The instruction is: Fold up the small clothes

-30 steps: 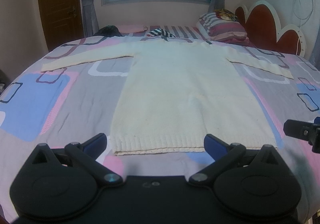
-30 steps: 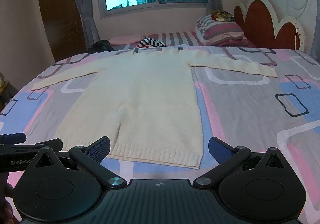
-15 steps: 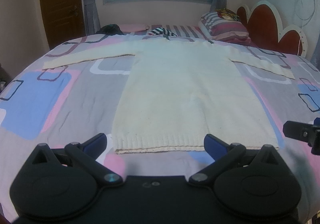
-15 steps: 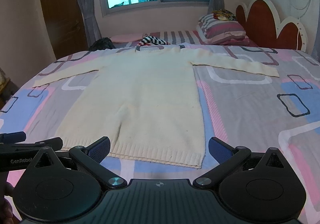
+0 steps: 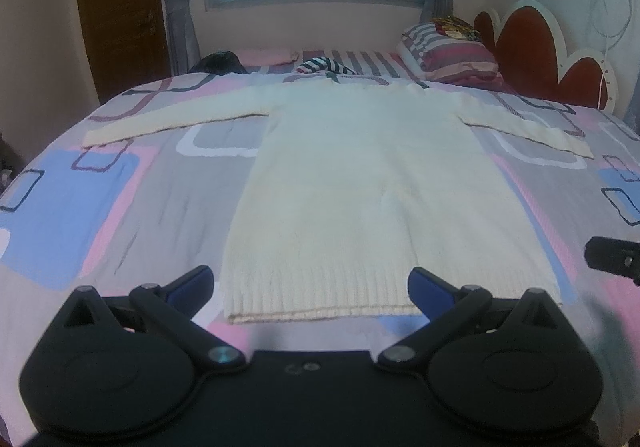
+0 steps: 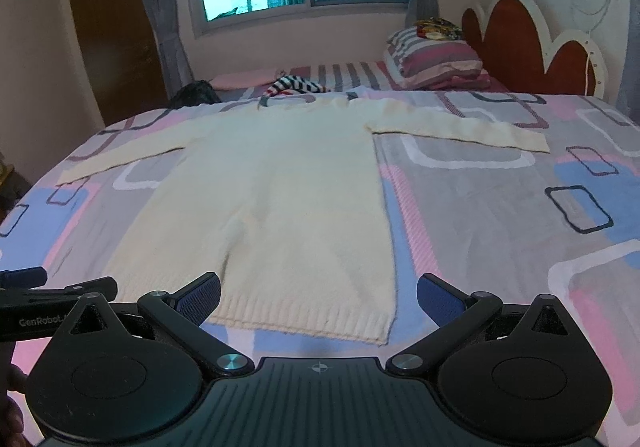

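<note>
A cream knitted sweater [image 5: 360, 183] lies flat on the bed with both sleeves spread out sideways and its ribbed hem nearest me. It also shows in the right wrist view [image 6: 272, 199]. My left gripper [image 5: 312, 287] is open and empty, just in front of the hem's left half. My right gripper [image 6: 320, 297] is open and empty, in front of the hem's right corner. The right gripper's finger shows at the right edge of the left wrist view [image 5: 612, 259]; the left gripper shows at the left edge of the right wrist view [image 6: 52, 295].
The bed [image 5: 100, 207] has a grey, pink and blue patterned cover. A striped garment [image 5: 324, 65], a dark garment [image 5: 218, 62] and striped pillows [image 5: 452, 51] lie at the far end. A red headboard [image 5: 532, 47] stands on the right, a wooden door [image 5: 120, 7] on the left.
Both grippers have risen and tilted slightly, so the sweater sits a little lower in the views. The sweater has not moved and both grippers stay open.
</note>
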